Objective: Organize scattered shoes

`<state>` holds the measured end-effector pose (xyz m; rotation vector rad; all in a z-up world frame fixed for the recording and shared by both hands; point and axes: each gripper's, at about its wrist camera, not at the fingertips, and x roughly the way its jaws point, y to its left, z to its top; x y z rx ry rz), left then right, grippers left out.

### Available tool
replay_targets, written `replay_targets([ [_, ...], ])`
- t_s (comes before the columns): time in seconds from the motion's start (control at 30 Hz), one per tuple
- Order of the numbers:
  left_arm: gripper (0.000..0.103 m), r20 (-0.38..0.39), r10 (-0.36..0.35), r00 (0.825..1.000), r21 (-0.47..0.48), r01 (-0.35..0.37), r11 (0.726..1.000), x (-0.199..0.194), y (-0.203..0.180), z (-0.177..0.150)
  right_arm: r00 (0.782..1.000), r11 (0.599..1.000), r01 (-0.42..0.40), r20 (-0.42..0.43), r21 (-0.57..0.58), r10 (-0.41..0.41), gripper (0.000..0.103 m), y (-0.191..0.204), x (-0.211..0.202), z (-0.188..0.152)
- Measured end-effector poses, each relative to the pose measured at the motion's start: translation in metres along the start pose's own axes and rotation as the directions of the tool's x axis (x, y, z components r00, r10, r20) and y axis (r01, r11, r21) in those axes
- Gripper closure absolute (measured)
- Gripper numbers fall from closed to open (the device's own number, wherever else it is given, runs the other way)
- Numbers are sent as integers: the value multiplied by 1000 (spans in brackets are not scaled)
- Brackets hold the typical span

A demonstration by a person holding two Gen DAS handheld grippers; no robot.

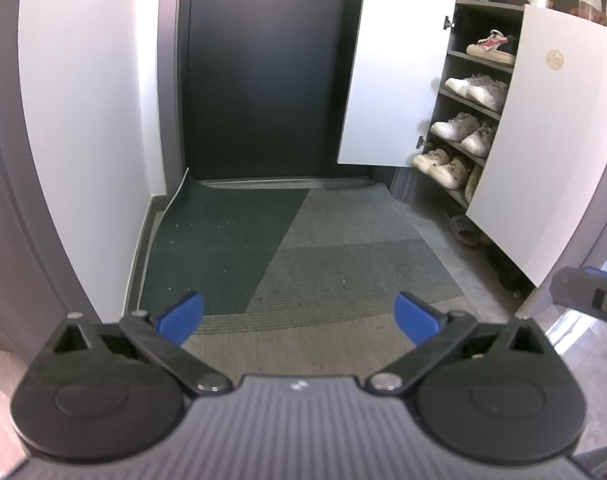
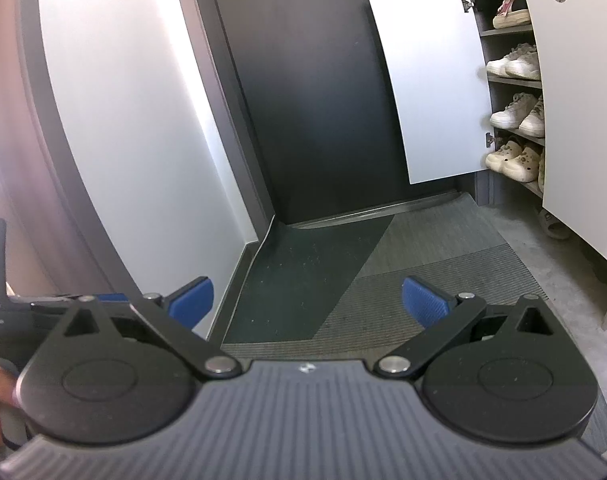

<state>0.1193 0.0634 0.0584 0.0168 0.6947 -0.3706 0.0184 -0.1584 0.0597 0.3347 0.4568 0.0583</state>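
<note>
Blue pads sit on both grippers, and both are spread wide with nothing between them. The left gripper [image 1: 299,318] hangs over the striped floor mat [image 1: 323,264]. The right gripper [image 2: 309,304] hangs over the same mat too, and it holds nothing.

No shoes lie on the mat. Further out, to the right of both grippers, stands the shoe cabinet [image 1: 479,8] with its white doors swung open. Shoes sit in neat pairs on its shelves: pink and white sneakers [image 1: 489,46] on top, white sneakers [image 1: 477,88] below them, more pale sneakers [image 1: 463,130] under those, and cream clogs [image 1: 443,166] lowest.

Under the cabinet, on the floor, lies a dark sandal [image 1: 465,230]. It is half hidden by the near door [image 1: 543,140]. Something dark sits further back under that door, but I cannot tell what it is.

The sandal looks like the one shoe not put away. It lies ahead and to the right of both grippers, with its long side pointing in under the cabinet. The right gripper seems the nearer one, so I think it should reach low for the sandal.
</note>
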Motion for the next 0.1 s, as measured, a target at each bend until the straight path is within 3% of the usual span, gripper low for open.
replay_targets([
  [0.1, 0, 1, -1, 1000, -1, 1, 1000, 1, 1, -1, 1000, 1000, 2, -4, -1, -2, 0, 1, 1, -1],
])
